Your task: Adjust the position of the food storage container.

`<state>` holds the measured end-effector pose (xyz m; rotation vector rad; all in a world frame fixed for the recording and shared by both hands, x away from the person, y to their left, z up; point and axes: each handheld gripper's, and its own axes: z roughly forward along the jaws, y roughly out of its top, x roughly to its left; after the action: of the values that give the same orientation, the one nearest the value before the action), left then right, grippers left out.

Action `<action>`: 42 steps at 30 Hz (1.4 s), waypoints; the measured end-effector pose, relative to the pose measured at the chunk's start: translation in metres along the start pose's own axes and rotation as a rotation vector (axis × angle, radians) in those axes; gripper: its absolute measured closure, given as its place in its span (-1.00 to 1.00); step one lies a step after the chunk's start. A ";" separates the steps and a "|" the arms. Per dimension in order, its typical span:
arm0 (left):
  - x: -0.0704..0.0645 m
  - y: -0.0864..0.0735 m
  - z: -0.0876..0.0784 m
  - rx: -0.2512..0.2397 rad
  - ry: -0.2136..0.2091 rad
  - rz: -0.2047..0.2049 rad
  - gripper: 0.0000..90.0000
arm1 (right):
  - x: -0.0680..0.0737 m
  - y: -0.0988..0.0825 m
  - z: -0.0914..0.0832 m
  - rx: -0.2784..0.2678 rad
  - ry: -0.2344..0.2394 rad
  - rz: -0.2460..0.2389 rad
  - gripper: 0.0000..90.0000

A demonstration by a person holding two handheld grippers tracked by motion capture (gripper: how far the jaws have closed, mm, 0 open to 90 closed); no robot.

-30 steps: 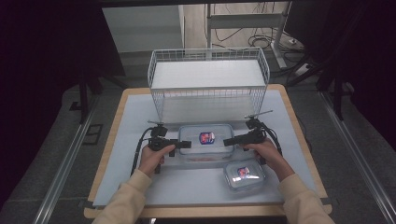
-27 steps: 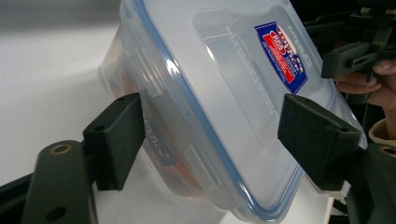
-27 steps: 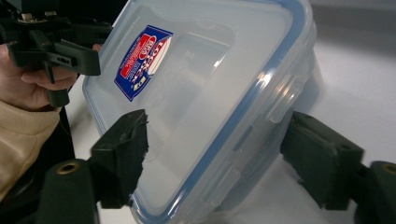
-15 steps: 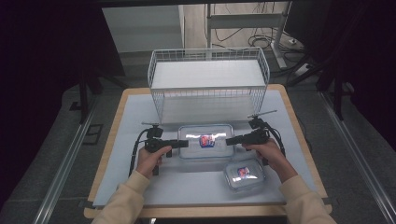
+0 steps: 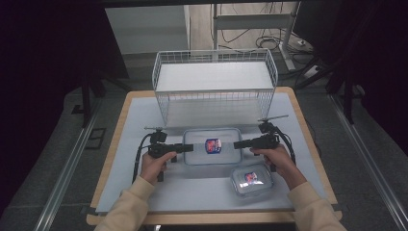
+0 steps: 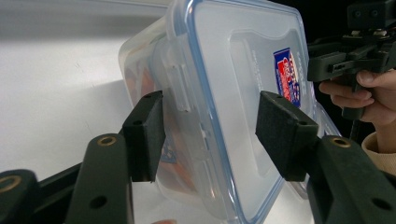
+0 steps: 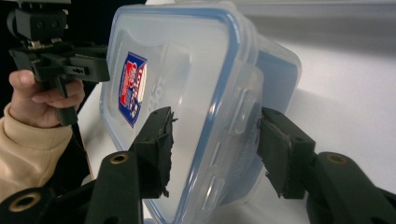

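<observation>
A person sits at the desk (image 5: 144, 192) and holds a tool in each hand. The big clear box (image 5: 212, 146) with a blue-edged lid sits in the middle of the desk, just in front of the white wire basket (image 5: 214, 82). It has a red and blue sticker on top.

The left tool (image 5: 188, 147) is at the left end of the big box, and the right tool (image 5: 237, 144) is at the right end. Both point in toward the box from the sides.

In the left gripper view, the left tool (image 6: 210, 135) has one black pad under the box and one over the lid, with the box edge between them. The jaws have just been closing. The lower pad looks like it touches the box side, but the upper pad seems a little off the lid.

In the right gripper view, the right tool (image 7: 215, 140) also has the box edge between its pads, and its jaws have just been closing too. Both pads sit right against the box, near the side clip.

A small clear box (image 5: 250, 179) with the same sticker lies nearer to the person, on the right, close to the right hand (image 5: 278, 159).
</observation>
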<state>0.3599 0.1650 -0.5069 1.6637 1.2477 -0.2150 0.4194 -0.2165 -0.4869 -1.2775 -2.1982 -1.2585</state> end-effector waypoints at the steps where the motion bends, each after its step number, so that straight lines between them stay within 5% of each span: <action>1: 0.000 0.000 0.000 -0.003 0.000 0.001 0.00 | 0.000 0.000 0.000 -0.004 0.001 -0.003 0.08; 42: -0.028 0.009 -0.022 -0.100 0.041 0.125 0.06 | 0.028 0.003 -0.018 -0.119 -0.016 -0.138 0.14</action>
<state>0.3459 0.1654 -0.4733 1.6599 1.1611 -0.0423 0.4037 -0.2155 -0.4577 -1.1988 -2.2872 -1.4552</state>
